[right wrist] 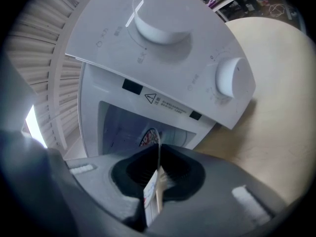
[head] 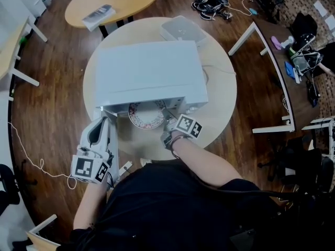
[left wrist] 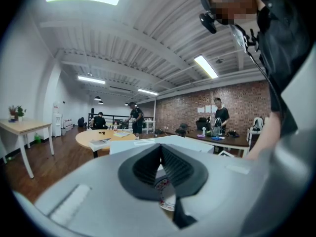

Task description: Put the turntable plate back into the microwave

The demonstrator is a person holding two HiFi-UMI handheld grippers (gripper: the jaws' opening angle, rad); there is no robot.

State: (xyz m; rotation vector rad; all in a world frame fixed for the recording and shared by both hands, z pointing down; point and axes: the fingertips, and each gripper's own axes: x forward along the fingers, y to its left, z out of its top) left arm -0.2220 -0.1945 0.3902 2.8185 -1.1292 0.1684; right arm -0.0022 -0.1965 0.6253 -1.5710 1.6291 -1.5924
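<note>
The right hand-held gripper (head: 167,116) pinches the plate (head: 148,115) by its near rim. The plate sits partly inside the microwave (head: 149,72) opening, above the desk (head: 222,101). The left hand-held gripper (head: 103,123), pressed together and empty, hangs left of the opening. The plate looks stiff, smooth, brittle and weighty for an edge pinch, so a firm, level hold on the rim seems wisest.

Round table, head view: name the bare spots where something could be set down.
Free: tabletop right of the microwave, out to the rim. Crowded: the microwave's front, where the right gripper holds the plate.
</note>
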